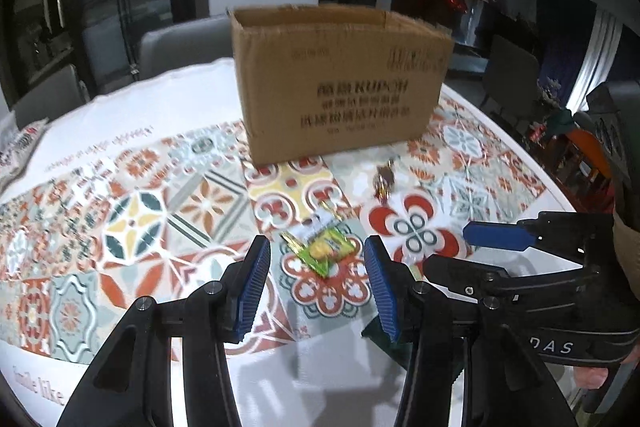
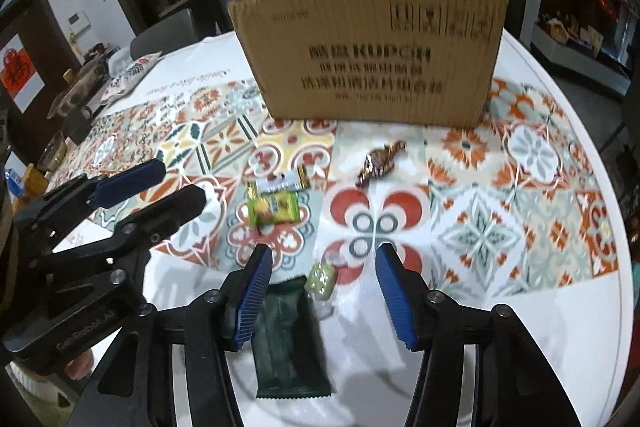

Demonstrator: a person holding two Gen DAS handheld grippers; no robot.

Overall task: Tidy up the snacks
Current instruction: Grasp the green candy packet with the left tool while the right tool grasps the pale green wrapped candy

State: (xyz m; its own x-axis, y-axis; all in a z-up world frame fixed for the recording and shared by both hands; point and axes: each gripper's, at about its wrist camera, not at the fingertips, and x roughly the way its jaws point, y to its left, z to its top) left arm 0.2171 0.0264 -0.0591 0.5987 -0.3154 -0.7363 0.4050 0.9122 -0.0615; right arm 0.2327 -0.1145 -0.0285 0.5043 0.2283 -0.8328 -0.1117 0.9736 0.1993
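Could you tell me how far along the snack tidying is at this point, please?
Barely begun. Done: nothing visible; the cardboard box hides its inside. In hand: nothing; left gripper and right gripper are open and empty. Left: green packet, white bar, brown candy, pale candy, dark green packet, all on the table.

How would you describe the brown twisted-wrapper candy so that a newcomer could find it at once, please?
Start at the open cardboard box on the patterned tablecloth. Just in front of it, apart from the other snacks, lies the brown candy. Unlike the flat green packet and dark green bar nearer the grippers, its shiny wrapper has twisted ends.
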